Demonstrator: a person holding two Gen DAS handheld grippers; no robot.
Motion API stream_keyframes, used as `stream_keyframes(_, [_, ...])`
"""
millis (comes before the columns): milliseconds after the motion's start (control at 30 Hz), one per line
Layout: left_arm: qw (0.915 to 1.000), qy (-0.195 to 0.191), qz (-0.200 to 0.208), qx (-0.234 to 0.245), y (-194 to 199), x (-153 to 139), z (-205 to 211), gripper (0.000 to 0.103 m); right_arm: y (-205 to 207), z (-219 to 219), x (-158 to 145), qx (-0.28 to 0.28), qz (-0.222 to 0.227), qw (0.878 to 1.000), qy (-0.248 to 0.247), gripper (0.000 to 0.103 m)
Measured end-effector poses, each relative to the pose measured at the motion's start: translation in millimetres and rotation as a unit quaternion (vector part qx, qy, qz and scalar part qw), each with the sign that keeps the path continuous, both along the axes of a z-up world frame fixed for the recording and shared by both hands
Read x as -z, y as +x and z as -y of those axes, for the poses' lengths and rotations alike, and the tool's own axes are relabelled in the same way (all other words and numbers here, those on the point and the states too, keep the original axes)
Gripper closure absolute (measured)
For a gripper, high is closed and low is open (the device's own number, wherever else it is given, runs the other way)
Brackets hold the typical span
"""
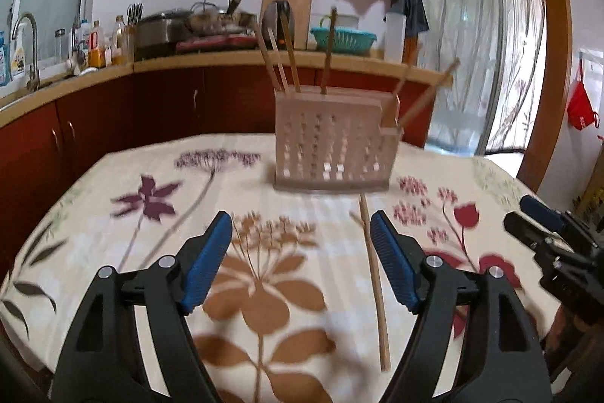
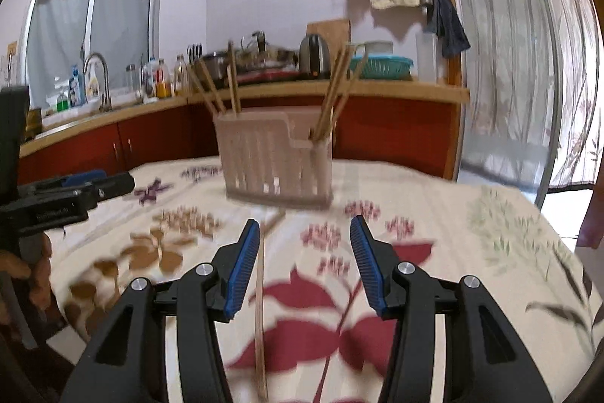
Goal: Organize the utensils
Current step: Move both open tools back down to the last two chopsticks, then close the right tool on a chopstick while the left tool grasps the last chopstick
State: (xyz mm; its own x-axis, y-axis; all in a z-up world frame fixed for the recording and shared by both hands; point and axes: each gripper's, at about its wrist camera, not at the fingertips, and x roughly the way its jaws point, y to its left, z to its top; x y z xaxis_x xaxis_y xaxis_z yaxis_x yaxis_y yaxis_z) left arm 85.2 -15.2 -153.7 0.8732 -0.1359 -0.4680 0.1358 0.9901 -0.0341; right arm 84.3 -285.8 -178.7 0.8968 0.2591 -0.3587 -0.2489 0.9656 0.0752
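Both pairs of jaws stand apart with nothing between their blue pads. The left gripper gapes wide over the brown flower print, and the right gripper is spread somewhat less, over the red print.

Taking the pink slotted utensil holder as the mark: it stands upright on the flowered tablecloth, towards the far side of the table, beyond both grippers. Several wooden chopsticks stick up out of its taller left part, leaning this way and that, and a few more lean out of the lower section at its right end.

One loose chopstick lies flat on the cloth on the near side of the holder. It starts close to the holder's base and runs back towards the grippers. From the left wrist it lies just inside the right-hand finger of the left gripper; from the right wrist it sits just beside that gripper's left-hand finger. Neither gripper touches it, as far as the blur allows. A second, shorter stick seems to cross it near the holder's foot, but it is too smeared to be sure.

A hand grips the left tool's handle at the table's edge.

Behind the holder runs a kitchen counter with red cupboard doors.
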Motion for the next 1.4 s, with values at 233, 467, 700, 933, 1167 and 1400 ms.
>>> stream_keyframes(233, [0.9994, 0.001, -0.032, 0.01, -19, 35, 15, 0.029, -12, -6, 38, -0.018, -0.037, 0.999, -0.008, 0.053])
stream_keyframes(467, [0.9984, 0.008, -0.049, 0.027, -30, 63, 30, 0.029, -19, -7, 57, -0.024, -0.055, 0.998, -0.01, 0.054])
stream_keyframes(700, [0.997, 0.011, -0.068, 0.034, -27, 81, 40, 0.038, -20, -4, 65, -0.023, -0.064, 0.998, -0.007, 0.054])
stream_keyframes(933, [0.9956, 0.015, -0.076, 0.053, -26, 92, 50, 0.06, -19, -3, 67, -0.023, -0.069, 0.997, -0.003, 0.054])
stream_keyframes(1167, [0.9959, 0.017, -0.067, 0.058, -27, 95, 53, 0.087, -17, -3, 68, -0.024, -0.073, 0.997, 0.0, 0.054])
stream_keyframes(1400, [0.9962, 0.006, -0.067, 0.055, -29, 92, 43, 0.096, -17, -5, 72, -0.03, -0.073, 0.997, -0.004, 0.054])
